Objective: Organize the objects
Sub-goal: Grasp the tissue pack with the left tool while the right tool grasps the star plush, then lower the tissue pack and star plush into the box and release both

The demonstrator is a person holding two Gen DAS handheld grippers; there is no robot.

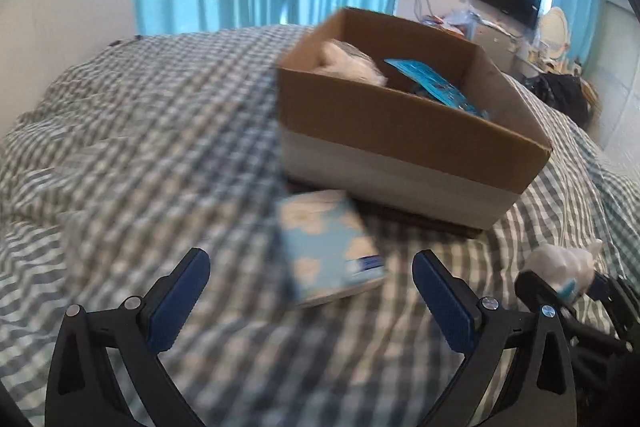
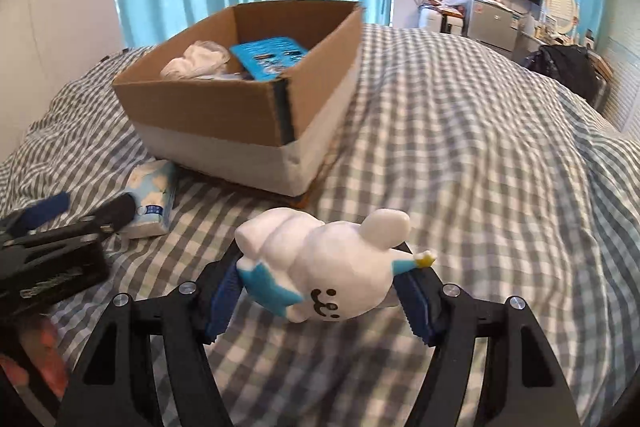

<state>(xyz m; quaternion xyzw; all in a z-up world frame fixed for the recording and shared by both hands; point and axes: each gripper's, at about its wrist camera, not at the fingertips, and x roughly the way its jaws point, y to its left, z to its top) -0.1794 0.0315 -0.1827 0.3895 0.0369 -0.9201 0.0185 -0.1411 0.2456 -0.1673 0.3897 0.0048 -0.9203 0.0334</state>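
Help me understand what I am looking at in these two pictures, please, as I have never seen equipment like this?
There is no robot here: a person holds a two-finger tool in each hand, and a wide-angle camera on each tool looks forward along its fingers. One picture is from the left tool, the other from the right tool.

Both look over a bed with a checked cover. On it stands an open cardboard box with a white bundle and a blue packet inside. A tissue pack with a cloud print lies in front of the box.

The left tool is open and empty, aimed at the tissue pack. The right tool's pads are closed on a white plush toy with a smiling face.
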